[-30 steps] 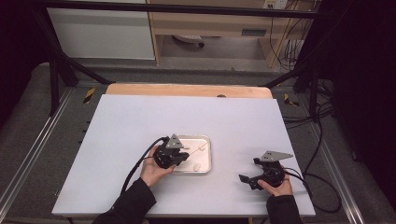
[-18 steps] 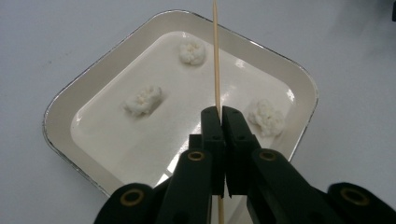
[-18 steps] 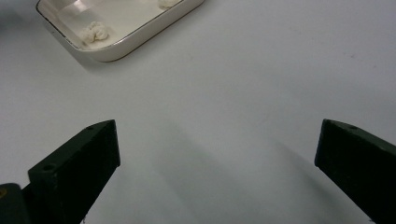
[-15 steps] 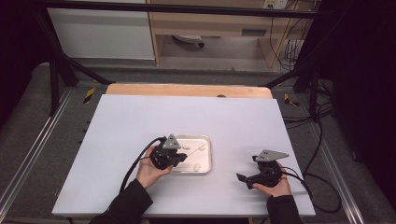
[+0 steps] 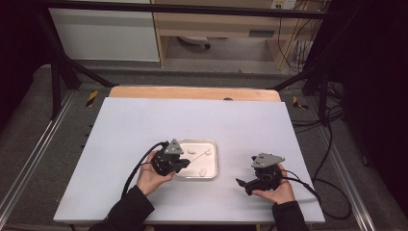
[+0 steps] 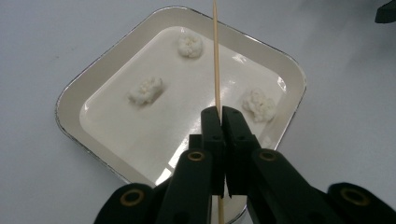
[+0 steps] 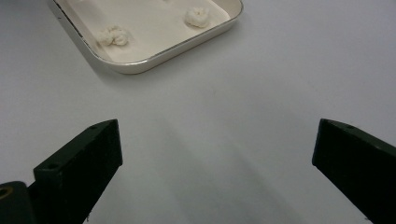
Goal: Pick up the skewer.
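Note:
My left gripper [image 6: 221, 112] is shut on a thin wooden skewer [image 6: 216, 56] that points out over a shallow cream tray [image 6: 74, 93]. Three small white lumpy pieces lie in the tray: one far [image 6: 190, 45], one at the left [image 6: 146, 90], one at the right [image 6: 258, 103]. The skewer tip is above them, touching none. In the high view the left gripper [image 5: 184, 163] sits at the tray's [image 5: 215, 159] left edge. My right gripper [image 7: 217, 140] is open wide over bare table, with the tray [image 7: 140, 65] ahead of it; in the high view the right gripper [image 5: 246, 179] is right of the tray.
The white tabletop [image 5: 192, 120] stretches far behind the tray, with a wooden strip [image 5: 192, 93] at its back edge. Black cables trail from both grippers toward the front. Metal frame rails [image 5: 29, 159] run along both sides of the table.
The right gripper has shifted a little to the left, toward the tray, and lifted slightly. The left gripper and skewer have stayed in place.

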Action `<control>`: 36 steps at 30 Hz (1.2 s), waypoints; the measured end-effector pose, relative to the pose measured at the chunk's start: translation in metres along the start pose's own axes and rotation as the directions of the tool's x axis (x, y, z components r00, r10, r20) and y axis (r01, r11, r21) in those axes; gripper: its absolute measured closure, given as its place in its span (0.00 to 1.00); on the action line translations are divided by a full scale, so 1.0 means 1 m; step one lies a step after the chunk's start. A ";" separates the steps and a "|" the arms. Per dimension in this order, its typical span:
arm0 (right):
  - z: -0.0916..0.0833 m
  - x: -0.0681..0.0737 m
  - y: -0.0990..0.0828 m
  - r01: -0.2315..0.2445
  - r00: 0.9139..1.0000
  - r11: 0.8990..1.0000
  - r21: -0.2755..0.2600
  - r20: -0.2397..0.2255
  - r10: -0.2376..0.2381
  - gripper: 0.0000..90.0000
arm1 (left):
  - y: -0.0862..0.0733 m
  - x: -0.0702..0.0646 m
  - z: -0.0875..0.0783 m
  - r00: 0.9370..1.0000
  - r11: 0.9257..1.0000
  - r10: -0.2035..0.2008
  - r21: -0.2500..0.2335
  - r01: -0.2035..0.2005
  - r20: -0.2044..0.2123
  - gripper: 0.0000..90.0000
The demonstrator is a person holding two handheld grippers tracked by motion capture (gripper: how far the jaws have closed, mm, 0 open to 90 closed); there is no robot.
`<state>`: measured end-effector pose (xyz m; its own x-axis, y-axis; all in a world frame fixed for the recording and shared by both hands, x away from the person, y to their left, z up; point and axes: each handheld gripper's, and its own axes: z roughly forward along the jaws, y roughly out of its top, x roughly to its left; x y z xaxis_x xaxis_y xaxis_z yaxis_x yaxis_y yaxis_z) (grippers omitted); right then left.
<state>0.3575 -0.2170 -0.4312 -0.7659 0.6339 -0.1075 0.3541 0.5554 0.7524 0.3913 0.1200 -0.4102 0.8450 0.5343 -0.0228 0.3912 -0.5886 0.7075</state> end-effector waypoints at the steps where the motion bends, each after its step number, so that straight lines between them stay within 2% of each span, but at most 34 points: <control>1: 0.000 0.001 0.002 0.011 1.000 1.000 0.005 0.003 -0.011 0.03 | 0.000 0.000 -0.001 1.000 1.000 0.002 0.004 -0.002 0.003 0.98; 6: 0.002 0.008 0.012 0.076 0.997 0.997 0.025 0.021 -0.076 0.03 | 0.002 -0.002 -0.002 1.000 1.000 0.006 0.007 -0.006 0.004 0.98; 10: 0.004 0.013 0.019 0.125 0.991 0.992 0.035 0.038 -0.126 0.04 | 0.005 -0.004 -0.003 1.000 1.000 0.015 0.011 -0.015 0.008 0.98; 16: 0.006 0.018 0.027 0.181 0.982 0.983 0.037 0.048 -0.183 0.04 | 0.013 -0.007 -0.003 1.000 1.000 0.027 0.004 -0.027 0.016 0.98; 18: 0.007 0.020 0.028 0.187 0.981 0.982 0.032 0.047 -0.188 0.05 | 0.015 -0.009 -0.002 0.999 0.999 0.033 0.011 -0.033 0.016 0.98; 24: 0.007 0.025 0.031 0.240 0.969 0.970 0.048 0.056 -0.242 0.06 | 0.021 -0.014 0.001 0.998 0.998 0.055 0.024 -0.056 0.024 0.98; 27: 0.006 0.028 0.034 0.275 0.958 0.960 0.043 0.067 -0.278 0.08 | 0.024 -0.018 0.002 0.997 0.997 0.068 0.033 -0.069 0.026 0.98; 32: 0.008 0.035 0.039 0.347 0.933 0.937 0.046 0.084 -0.350 0.12 | 0.033 -0.025 0.005 0.994 0.994 0.099 0.050 -0.101 0.034 0.98; 33: 0.008 0.036 0.040 0.369 0.924 0.928 0.047 0.088 -0.372 0.13 | 0.035 -0.027 0.006 0.994 0.993 0.106 0.050 -0.107 0.036 0.98; 36: 0.010 0.038 0.040 0.410 0.906 0.911 0.043 0.093 -0.412 0.17 | 0.038 -0.031 0.008 0.993 0.992 0.115 0.055 -0.117 0.043 0.98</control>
<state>0.3477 -0.1649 -0.4113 -0.7904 0.3958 -0.4677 0.0320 0.7890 0.6136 0.3828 0.0761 -0.3885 0.8990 0.4370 0.0283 0.3093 -0.6794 0.6653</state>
